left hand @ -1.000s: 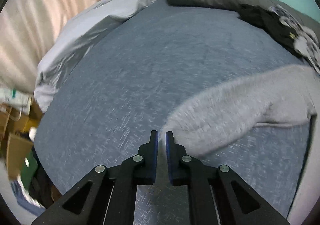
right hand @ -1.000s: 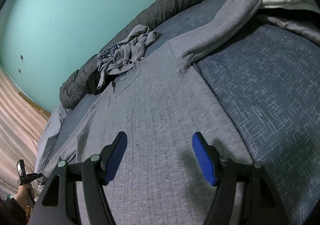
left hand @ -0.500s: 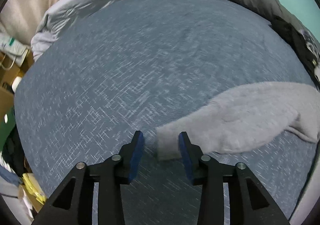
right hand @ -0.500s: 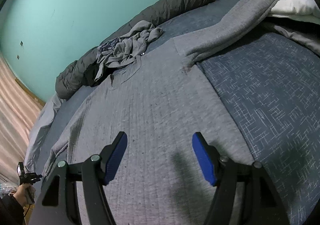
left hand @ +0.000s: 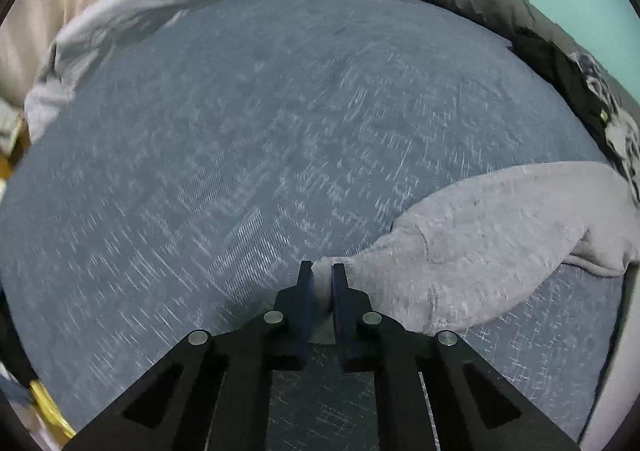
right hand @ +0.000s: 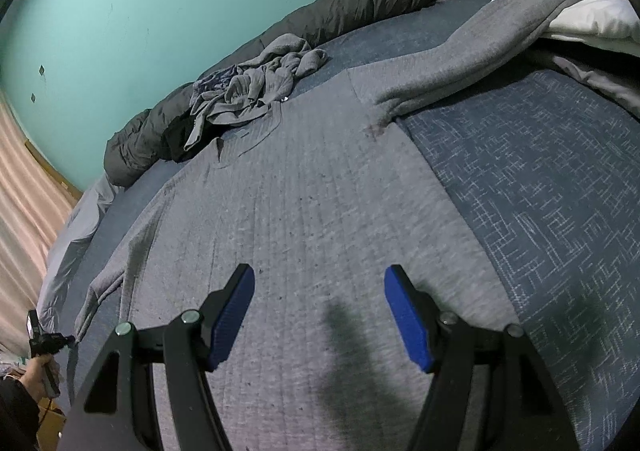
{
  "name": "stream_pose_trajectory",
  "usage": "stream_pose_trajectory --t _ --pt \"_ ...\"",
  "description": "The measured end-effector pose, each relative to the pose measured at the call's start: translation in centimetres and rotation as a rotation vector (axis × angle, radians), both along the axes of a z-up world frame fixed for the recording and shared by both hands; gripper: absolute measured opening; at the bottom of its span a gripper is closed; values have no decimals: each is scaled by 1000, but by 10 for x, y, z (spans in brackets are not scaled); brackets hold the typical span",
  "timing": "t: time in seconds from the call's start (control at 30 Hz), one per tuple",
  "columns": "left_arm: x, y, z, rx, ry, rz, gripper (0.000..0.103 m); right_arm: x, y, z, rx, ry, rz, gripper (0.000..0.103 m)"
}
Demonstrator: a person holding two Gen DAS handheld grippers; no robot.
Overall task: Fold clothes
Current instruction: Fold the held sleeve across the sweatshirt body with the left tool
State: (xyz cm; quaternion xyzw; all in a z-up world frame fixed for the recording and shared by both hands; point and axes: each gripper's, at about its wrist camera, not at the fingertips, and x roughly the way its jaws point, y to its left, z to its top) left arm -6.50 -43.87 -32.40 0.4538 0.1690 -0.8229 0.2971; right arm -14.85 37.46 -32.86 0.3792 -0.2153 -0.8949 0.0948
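Now the left claw (left hand: 322, 283) has closed on the sleeve cuff (left hand: 322, 271), which lay loose between open jaws before. Sleeve fold can begin. Right claw (right hand: 320, 315) hangs open, empty, over the sweater (right hand: 320, 191).

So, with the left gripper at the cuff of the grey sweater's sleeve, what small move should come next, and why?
Probably lift the cuff a little and carry it across toward the sweater's body. The left gripper is shut on the sleeve end, the sleeve lies stretched out on the blue bedspread, and the right gripper hangs open above the flat torso.
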Motion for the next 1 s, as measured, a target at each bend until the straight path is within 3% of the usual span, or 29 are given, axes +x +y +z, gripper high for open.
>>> stream_pose_trajectory --t 0.43,0.73,0.8,0.9,1.0 --pt "-51 -46 68 -172 43 28 8 -2 -6 -5 30 -8 11 68" --pt "-38 -72 57 -181 -39 113 7 -3 -9 -4 31 -4 20 68" --pt "-35 -71 61 -175 -38 127 7 -3 -9 -4 28 -4 21 68" --pt "-38 -58 66 -138 -7 64 7 -3 -10 -4 19 -7 24 68" --pt "-44 -28 63 -18 28 -37 18 -2 -9 -2 -1 -3 28 68"
